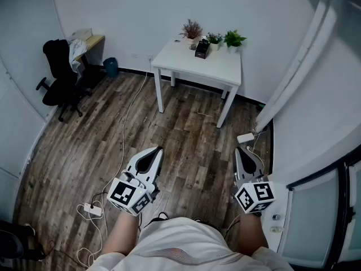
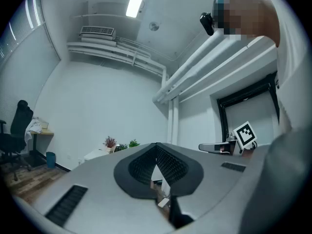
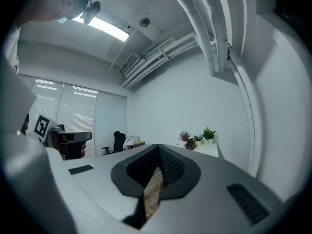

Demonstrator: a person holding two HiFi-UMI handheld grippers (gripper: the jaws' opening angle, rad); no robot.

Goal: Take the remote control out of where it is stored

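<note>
Far across the room stands a white table (image 1: 220, 66) with a small black holder (image 1: 202, 49) on it; the remote control is too small to make out. The holder (image 3: 190, 144) also shows in the right gripper view. My left gripper (image 1: 153, 151) and right gripper (image 1: 243, 150) are held at waist height over the wooden floor, well short of the table. Both point towards it. The left gripper (image 2: 156, 145) has its jaws together with nothing between them. The right gripper (image 3: 157, 146) is shut and empty too.
Small potted plants (image 1: 192, 29) stand at the table's back edge. A black office chair (image 1: 59, 78), a wooden desk (image 1: 90, 41) and a blue bin (image 1: 111, 67) are at the far left. A power strip with cables (image 1: 93, 210) lies on the floor by my left side. A glass door (image 1: 316, 208) is at my right.
</note>
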